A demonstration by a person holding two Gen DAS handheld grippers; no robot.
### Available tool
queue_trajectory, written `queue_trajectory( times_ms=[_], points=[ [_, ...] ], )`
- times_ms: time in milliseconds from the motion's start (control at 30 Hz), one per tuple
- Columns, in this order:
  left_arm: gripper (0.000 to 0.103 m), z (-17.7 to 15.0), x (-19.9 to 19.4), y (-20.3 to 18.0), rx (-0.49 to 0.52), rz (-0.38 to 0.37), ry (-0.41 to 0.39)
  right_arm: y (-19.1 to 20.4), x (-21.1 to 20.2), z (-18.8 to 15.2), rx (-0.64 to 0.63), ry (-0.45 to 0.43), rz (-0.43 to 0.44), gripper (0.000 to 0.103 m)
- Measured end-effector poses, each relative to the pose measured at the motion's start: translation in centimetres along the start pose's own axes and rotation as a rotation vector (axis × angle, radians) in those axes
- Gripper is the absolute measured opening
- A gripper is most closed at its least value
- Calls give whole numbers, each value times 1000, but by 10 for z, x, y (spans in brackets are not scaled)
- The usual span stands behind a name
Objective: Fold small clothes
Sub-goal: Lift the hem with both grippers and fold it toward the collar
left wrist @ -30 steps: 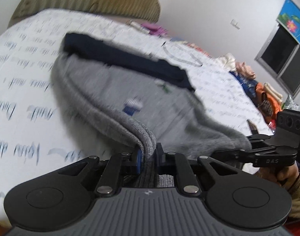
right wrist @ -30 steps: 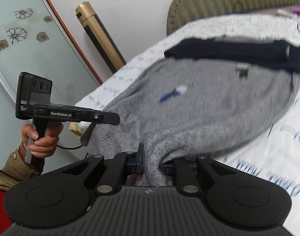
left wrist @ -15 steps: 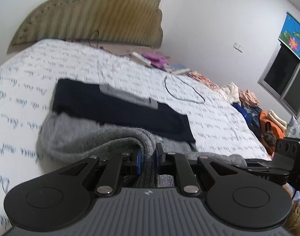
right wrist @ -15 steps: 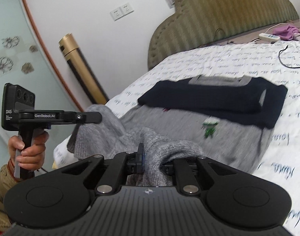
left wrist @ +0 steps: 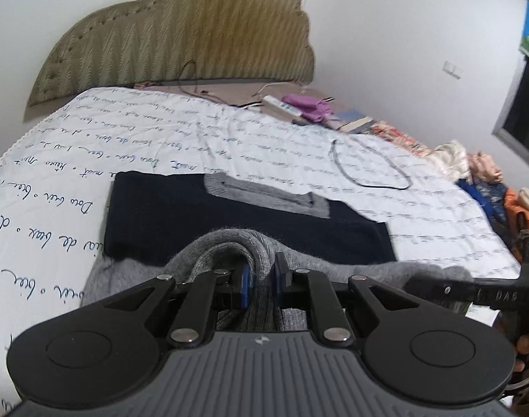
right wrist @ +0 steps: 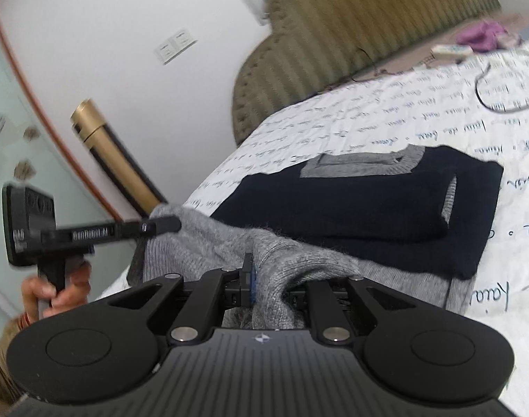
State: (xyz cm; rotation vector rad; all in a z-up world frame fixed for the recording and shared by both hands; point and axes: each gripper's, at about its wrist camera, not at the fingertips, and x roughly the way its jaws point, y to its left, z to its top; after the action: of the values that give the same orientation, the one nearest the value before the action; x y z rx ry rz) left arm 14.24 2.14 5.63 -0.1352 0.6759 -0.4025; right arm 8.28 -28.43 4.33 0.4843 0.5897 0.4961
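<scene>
- Left wrist view: the left gripper (left wrist: 261, 279) is clenching a bunched fold of the grey sweater (left wrist: 229, 243), pads pressing knit between them. A second ago the sweater's grey body was lying spread open toward the headboard (left wrist: 181, 31); now the held hem is riding over it and reaching the navy band (left wrist: 229, 222) on the headboard side of the sweater. The grey collar (left wrist: 264, 194) is showing on top of that band.
- The right gripper (left wrist: 479, 292) is appearing at the edge, level with the left one; its jaws are not showing here.
- Right wrist view: the right gripper (right wrist: 267, 283) is likewise clamping grey knit, one pad hidden by cloth. The left gripper (right wrist: 160, 226) is holding the other corner on the side away from the headboard.
- Judgement: the bottom half is being carried over the top half; the fold is looking near its end, with laying down and releasing not yet done.
- The sweater is lying on the bed sheet (left wrist: 299, 146), at the foot side of the headboard.
</scene>
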Motion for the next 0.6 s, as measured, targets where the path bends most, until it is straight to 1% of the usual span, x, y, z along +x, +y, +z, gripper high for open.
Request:
queue_trajectory(
  times_ms=[67, 300, 333, 367, 400, 467, 500, 533, 600],
  points=[
    [13, 5, 14, 3, 0, 19, 11, -12, 12, 7, 31, -1, -12, 14],
    [13, 22, 67, 15, -15, 69, 55, -40, 57, 26, 55, 22, -91, 14],
    [14, 23, 78, 19, -23, 65, 80, -46, 63, 28, 67, 26, -99, 15],
    [14, 23, 87, 23, -41, 65, 106, -53, 70, 29, 87, 33, -105, 18],
    [14, 22, 96, 29, -72, 64, 131, -60, 77, 30, 114, 47, -110, 19],
    [15, 17, 108, 41, -124, 44, 169, -73, 88, 29, 163, 67, -128, 22],
    [15, 15, 109, 46, -153, 28, 170, -78, 92, 27, 177, 80, -135, 24],
    [15, 13, 108, 51, -177, 7, 172, -82, 94, 25, 188, 90, -139, 30],
    [16, 11, 102, 56, -194, -27, 176, -85, 92, 21, 192, 96, -123, 34]
  ],
)
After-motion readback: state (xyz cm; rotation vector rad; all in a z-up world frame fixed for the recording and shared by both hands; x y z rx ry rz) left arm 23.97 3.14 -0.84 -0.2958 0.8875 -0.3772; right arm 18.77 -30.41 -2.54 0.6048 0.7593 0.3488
